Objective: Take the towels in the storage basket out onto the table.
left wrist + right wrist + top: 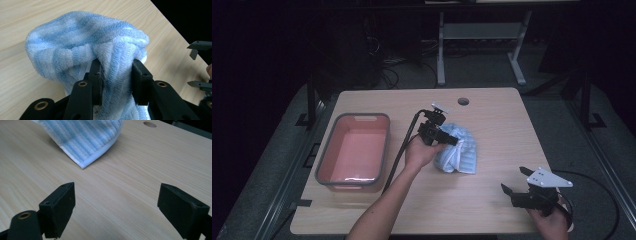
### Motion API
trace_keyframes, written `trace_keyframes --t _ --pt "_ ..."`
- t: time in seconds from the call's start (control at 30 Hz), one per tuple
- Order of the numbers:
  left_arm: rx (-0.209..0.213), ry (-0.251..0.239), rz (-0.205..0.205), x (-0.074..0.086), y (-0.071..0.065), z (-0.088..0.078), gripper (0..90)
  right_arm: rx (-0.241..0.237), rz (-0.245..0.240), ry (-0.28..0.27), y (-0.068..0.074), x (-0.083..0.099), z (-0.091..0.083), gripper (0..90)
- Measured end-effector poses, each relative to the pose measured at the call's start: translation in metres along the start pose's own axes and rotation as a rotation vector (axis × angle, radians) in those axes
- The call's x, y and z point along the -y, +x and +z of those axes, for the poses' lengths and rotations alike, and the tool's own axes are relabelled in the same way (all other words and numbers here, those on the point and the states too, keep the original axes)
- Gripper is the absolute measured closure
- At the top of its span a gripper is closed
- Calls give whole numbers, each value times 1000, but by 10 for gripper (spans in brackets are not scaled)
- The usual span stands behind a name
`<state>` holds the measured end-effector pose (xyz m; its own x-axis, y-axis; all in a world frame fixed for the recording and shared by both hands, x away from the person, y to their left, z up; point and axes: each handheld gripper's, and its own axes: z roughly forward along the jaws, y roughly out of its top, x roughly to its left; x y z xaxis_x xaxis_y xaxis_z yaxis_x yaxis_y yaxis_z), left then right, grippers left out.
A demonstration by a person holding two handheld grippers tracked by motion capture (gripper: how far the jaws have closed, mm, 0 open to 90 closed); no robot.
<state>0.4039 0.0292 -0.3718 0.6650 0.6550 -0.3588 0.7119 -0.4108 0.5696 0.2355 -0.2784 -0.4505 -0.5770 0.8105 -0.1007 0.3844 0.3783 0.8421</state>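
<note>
A blue-and-white striped towel [460, 149] lies bunched at the middle of the wooden table [492, 125]. My left gripper [451, 139] reaches in from the towel's left side and is shut on a raised fold of it. In the left gripper view the fold of the towel [82, 42] is pinched between the two black jaws of my left gripper [117, 75]. My right gripper [515, 180] is held open near the table's front right corner, apart from the towel. In the right gripper view my right gripper [117, 202] has only bare wood between its jaws, with a towel corner [85, 135] lying beyond.
A grey bin with a pink inside [326, 155] stands at the table's left. A round hole [463, 101] is near the far edge. Table legs and cables show on the dark floor behind. The right gripper's jaws [197, 65] appear at the edge of the left gripper view.
</note>
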Motion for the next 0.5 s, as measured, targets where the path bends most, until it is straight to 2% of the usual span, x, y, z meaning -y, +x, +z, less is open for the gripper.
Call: trace_keyframes --t 0.1,0.5 --pt "0 7 3 -1 -1 5 655 1 0 -4 0 0 0 142" --pt "4 11 -31 0 -2 23 642 1 -3 -5 0 -1 -1 142"
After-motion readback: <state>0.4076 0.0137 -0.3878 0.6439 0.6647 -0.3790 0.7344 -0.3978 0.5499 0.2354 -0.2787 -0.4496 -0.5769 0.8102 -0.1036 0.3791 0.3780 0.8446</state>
